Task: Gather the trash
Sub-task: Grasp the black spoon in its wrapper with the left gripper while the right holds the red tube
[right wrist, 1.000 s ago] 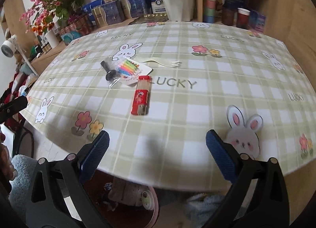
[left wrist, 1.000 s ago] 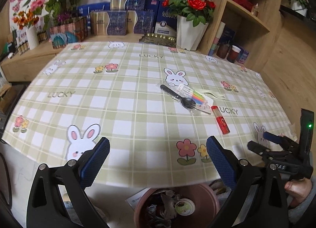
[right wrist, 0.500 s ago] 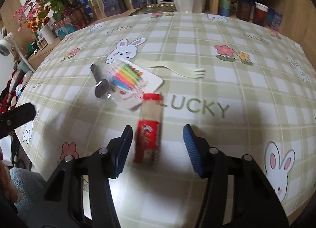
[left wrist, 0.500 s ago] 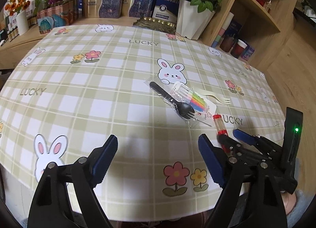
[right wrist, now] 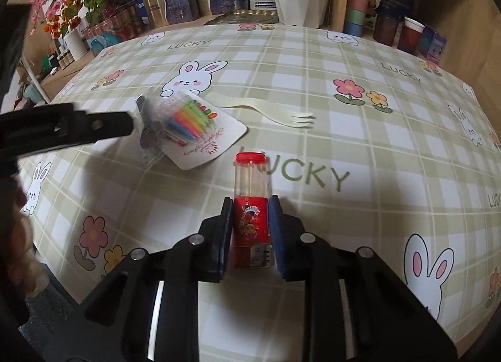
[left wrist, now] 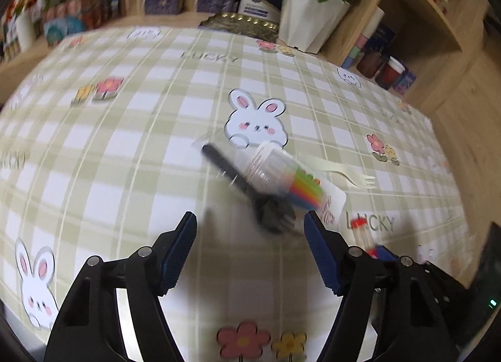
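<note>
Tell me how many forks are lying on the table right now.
2. A black fork in clear wrap lies beside the candle pack; a cream fork lies bare behind that pack. None seem hidden.

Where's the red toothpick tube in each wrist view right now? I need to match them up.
Left wrist: red toothpick tube, blurred, lower right, just right of the left gripper's right finger.
Right wrist: lower centre, its lower half between the right gripper fingers.
Shared landmark: the printed LUCKY word beside the tube's cap.

Counter (right wrist: 391,149) under green-checked bunny-print cloth bears: red-capped clear tube (right wrist: 252,202), carded coloured-candle pack (right wrist: 194,121), cream plastic fork (right wrist: 266,108), wrapped black plastic spoon (left wrist: 247,189).
</note>
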